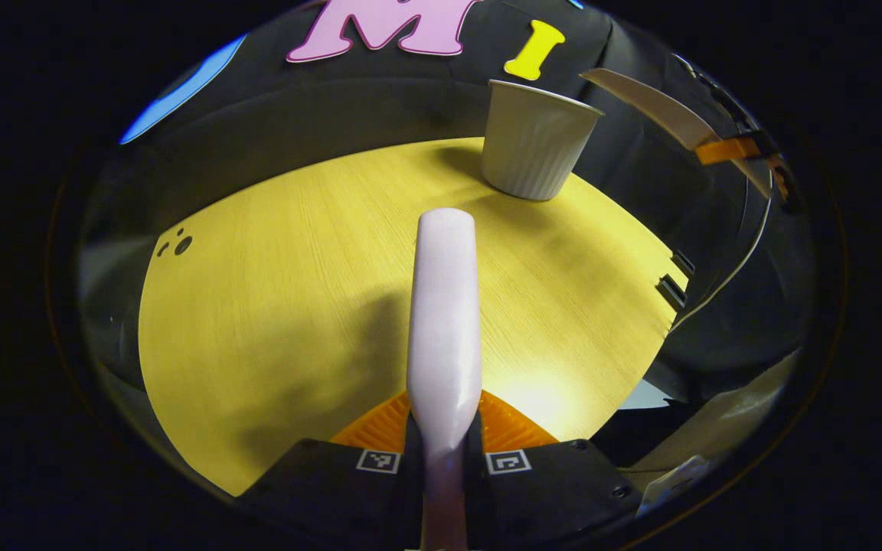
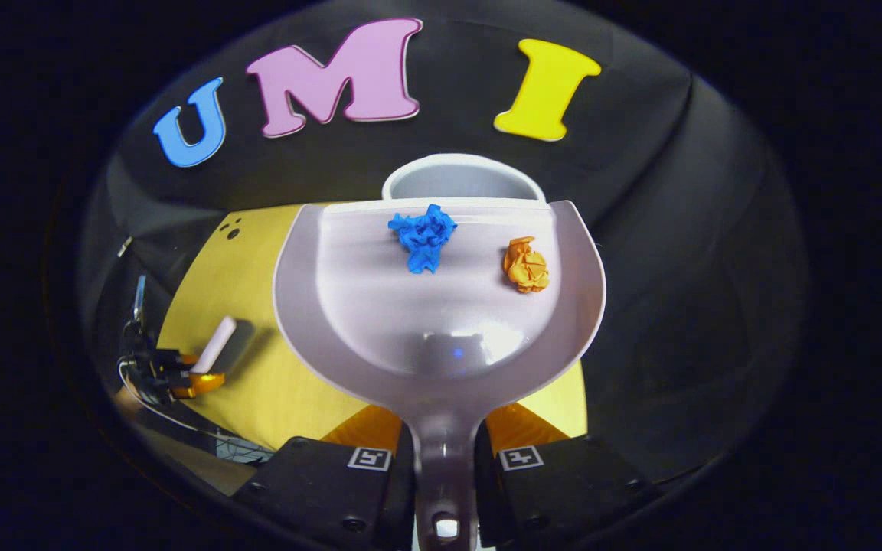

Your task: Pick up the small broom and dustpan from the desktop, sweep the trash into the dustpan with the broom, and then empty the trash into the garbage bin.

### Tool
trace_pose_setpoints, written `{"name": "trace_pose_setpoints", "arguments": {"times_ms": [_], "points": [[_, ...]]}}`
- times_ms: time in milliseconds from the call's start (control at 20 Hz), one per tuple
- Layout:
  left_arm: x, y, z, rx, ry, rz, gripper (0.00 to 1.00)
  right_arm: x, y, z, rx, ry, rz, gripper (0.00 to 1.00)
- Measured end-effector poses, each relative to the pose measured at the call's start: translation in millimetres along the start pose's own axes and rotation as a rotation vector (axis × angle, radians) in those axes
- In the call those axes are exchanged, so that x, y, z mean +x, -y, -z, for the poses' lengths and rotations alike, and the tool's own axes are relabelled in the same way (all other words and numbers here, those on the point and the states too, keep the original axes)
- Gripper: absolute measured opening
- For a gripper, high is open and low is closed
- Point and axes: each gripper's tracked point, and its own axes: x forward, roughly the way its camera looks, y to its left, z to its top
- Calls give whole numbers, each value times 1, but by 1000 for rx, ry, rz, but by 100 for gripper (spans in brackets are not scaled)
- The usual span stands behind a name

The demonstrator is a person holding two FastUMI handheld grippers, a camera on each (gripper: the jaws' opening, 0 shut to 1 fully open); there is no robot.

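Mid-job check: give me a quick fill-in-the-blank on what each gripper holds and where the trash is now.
The right gripper is shut on the ____ handle.
The blue wad and orange wad lie in the ____.
The left gripper is shut on the ____.
Beyond the dustpan's front edge stands the ____.

Missing: dustpan; dustpan; broom; bin

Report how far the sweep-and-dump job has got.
Done: the blue crumpled paper and orange crumpled paper lie in the pale plastic dustpan.

In hand: the right gripper clamps the dustpan's handle, its front edge at the white ribbed garbage bin; the left gripper clamps the pale broom handle over the yellow wooden desktop.

Left: tipping both papers into the bin.
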Motion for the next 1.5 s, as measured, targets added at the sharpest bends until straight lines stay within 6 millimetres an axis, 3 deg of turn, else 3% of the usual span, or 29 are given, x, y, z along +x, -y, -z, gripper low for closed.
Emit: {"name": "trace_pose_setpoints", "arguments": {"times_ms": [50, 150, 200, 350, 500, 600, 750, 850, 1150, 1500], "points": [[-2, -1, 4, -5, 0, -1, 27, -4, 13, -20, -11, 4, 34, 36], [-5, -4, 9, -12, 0, -3, 27, 6, 42, -37, -37, 3, 88, 31], [-7, -5, 10, -11, 2, -6, 27, 10, 54, -50, -52, 5, 114, 36], [-9, -9, 11, -9, 10, -10, 26, 22, 74, -81, -129, -19, 178, 40], [-9, -16, 13, -17, 13, -23, 26, 34, 90, -102, -214, -63, 231, 32], [-8, -18, 15, -36, 14, -22, 27, 42, 98, -110, -291, -121, 253, 36], [-7, -24, 21, -50, 9, -31, 26, 45, 103, -117, -426, -211, 293, 31], [-5, -29, 26, -61, 3, -36, 26, 47, 108, -119, -486, -273, 305, 38], [-1, -34, 31, -87, 1, -46, 26, 56, 126, -135, -731, -441, 368, 35], [5, -32, 28, -100, -2, -55, 25, 76, 113, -165, -1010, -516, 378, 35]]}}
